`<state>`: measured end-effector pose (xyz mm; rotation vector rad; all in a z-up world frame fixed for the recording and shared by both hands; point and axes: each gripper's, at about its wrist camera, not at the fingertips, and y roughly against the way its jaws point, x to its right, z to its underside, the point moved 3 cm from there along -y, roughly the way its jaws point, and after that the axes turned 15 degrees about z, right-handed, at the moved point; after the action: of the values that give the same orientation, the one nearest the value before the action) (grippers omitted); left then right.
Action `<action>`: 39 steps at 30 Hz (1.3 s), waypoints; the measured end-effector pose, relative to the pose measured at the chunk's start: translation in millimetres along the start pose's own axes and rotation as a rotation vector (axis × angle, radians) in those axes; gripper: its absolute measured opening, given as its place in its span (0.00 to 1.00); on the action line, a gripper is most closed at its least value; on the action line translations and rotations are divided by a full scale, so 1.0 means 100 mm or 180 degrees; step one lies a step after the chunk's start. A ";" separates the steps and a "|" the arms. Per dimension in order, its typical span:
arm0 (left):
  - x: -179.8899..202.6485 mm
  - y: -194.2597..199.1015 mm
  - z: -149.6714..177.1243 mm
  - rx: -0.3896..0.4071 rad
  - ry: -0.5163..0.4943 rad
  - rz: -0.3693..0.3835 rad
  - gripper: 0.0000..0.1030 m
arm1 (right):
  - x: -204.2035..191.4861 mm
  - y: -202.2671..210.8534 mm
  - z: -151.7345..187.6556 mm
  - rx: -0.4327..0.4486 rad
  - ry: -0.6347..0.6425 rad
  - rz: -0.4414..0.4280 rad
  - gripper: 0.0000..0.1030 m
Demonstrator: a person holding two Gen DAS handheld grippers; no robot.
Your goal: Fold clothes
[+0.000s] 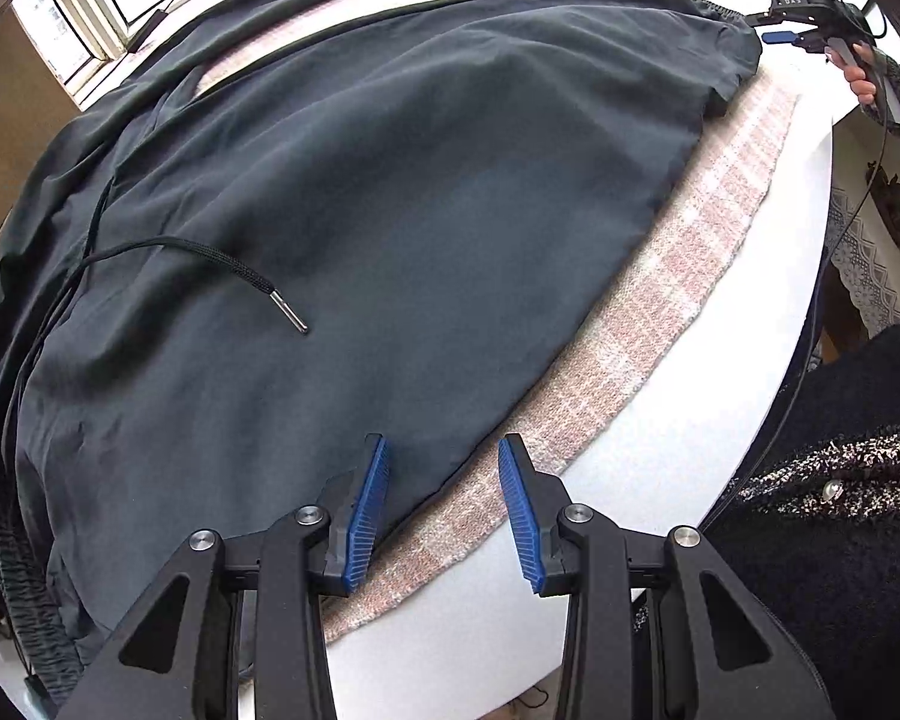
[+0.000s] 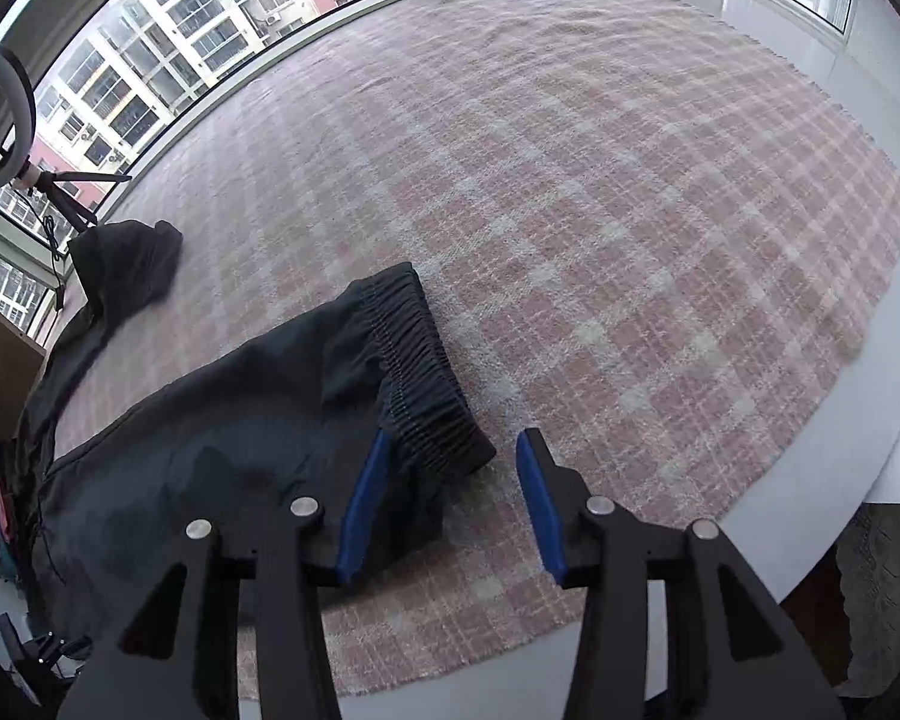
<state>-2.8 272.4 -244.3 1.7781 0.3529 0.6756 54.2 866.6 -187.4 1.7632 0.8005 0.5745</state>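
Looking down along my left gripper (image 1: 443, 504), I see my two blue pads spread apart with nothing pinched between them, hanging over the near edge of the dark trousers (image 1: 360, 228) where that edge runs diagonally across the pink checked blanket (image 1: 678, 276). The garment lies mostly flat over the blanket on the white table (image 1: 720, 408). If I close here without coming lower, I judge I could miss the hem altogether, or bite the blanket along with it and drag both. The loose drawstring (image 1: 234, 270) with its metal tip lies on top of the cloth; a fold made over it could trap it in a lump. Far across I can see my right gripper (image 1: 810, 30) at the other end of the garment. Looking down along that gripper (image 2: 450, 504), my pads stand apart too and press on nothing: the elastic cuff (image 2: 426, 378) sits just beside my left-hand pad, its corner reaching into the gap. That thick gathered band is springy, so a shallow nip on the corner alone would, I think, slip free once I lift. If my two hands do not lift together, the thin fabric may sag and crease, and the fold would come out crooked.
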 end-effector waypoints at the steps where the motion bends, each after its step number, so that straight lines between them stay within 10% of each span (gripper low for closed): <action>1: -0.02 0.00 0.00 -0.0004 0.0030 0.0019 0.35 | -0.02 -0.05 0.04 -0.0025 -0.0017 -0.0019 0.43; 6: -0.07 0.01 -0.03 -0.0009 0.0020 0.0075 0.34 | -0.08 -0.26 0.12 -0.0140 -0.0126 -0.0035 0.44; 10: -0.06 0.06 0.00 0.0027 -0.0004 0.0222 0.06 | -0.07 -0.23 0.09 -0.0111 -0.0266 -0.0174 0.45; 16: -0.16 0.18 0.04 0.0170 0.0174 0.0268 0.02 | -0.21 -0.29 0.11 -0.0131 -0.0151 -0.0335 0.45; 19: -0.14 0.33 0.07 0.0274 0.0152 0.0273 0.01 | -0.29 -0.26 0.10 -0.0035 0.0009 -0.0220 0.07; 29: -0.13 0.74 0.08 0.0436 0.0230 0.0585 0.02 | -0.13 0.26 -0.14 0.0263 0.0052 -0.0099 0.06; 36: -0.23 0.43 -0.01 0.0002 0.0436 0.0430 0.10 | -0.20 -0.01 -0.02 -0.0233 0.0200 0.0302 0.17; 39: -0.46 0.94 -0.03 0.0230 0.0458 0.0205 0.32 | -0.19 0.43 -0.11 -0.0010 0.0247 0.0246 0.23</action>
<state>-50.4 219.8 -167.4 1.8202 0.4232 0.8487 44.0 850.6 -143.3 1.7840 0.7867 0.6989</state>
